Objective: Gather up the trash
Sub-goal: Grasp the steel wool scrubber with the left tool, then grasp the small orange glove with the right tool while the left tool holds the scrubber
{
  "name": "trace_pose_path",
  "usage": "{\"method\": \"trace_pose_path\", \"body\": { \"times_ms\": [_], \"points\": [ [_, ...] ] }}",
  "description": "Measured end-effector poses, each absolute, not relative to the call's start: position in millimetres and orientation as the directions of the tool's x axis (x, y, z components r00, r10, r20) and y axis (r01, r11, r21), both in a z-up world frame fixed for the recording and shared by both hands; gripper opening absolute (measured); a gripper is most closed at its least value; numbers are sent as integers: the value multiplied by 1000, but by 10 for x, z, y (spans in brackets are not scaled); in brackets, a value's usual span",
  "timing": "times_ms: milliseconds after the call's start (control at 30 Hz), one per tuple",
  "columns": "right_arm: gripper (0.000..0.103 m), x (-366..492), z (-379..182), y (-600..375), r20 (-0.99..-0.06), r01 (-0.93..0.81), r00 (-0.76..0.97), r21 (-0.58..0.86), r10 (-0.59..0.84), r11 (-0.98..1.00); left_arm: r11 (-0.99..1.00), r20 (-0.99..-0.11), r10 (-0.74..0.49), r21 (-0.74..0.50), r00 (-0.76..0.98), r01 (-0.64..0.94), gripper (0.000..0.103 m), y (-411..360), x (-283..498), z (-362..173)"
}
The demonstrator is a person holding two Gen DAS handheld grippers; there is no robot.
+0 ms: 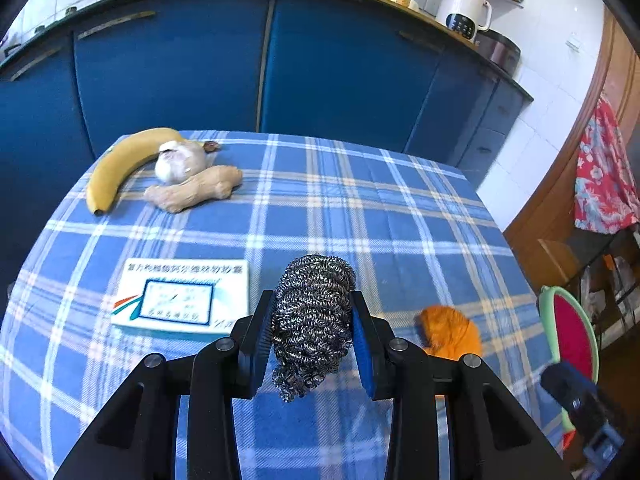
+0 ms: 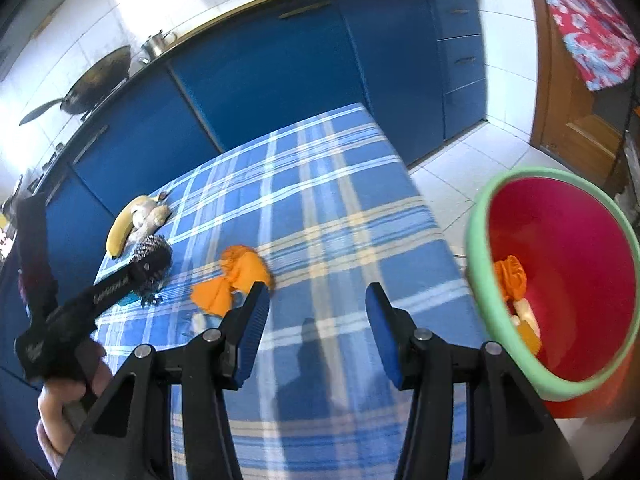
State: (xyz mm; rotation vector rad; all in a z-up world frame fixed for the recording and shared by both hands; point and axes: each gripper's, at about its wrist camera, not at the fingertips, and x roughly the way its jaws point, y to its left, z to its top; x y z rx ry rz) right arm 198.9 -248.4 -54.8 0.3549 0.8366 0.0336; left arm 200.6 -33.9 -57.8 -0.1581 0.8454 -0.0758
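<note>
Silver steel-wool scourer point(image 1: 313, 320) upright, pinched above plaid cloth, crumpled orange wrapper point(image 1: 450, 332) lying nearby, red green-rimmed bin point(image 2: 560, 272) holding scraps

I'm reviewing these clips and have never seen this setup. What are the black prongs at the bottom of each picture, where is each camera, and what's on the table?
They are hand-held grippers, one in each of a person's hands, each carrying a fisheye camera looking along its fingers. The left gripper is shut on a steel wool scourer. The right gripper is open and empty. On the plaid tablecloth lie a banana, garlic, ginger, a white box and an orange peel. A red bin stands beside the table.
</note>
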Motion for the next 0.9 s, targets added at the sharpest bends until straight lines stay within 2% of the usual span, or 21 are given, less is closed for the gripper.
{"method": "trace_pose_path", "body": {
  "times_ms": [733, 900],
  "points": [
    [53, 2573, -825, -1865, -777, 40, 590, 298, 218, 954, 973, -703, -185, -227, 687, 30, 37, -184, 1896, -569],
    [37, 2579, -849, -1830, -771, 35, 599, 298, 219, 954, 969, -702, -189, -246, 687, 15, 37, -128, 1901, -574]
  ]
}}
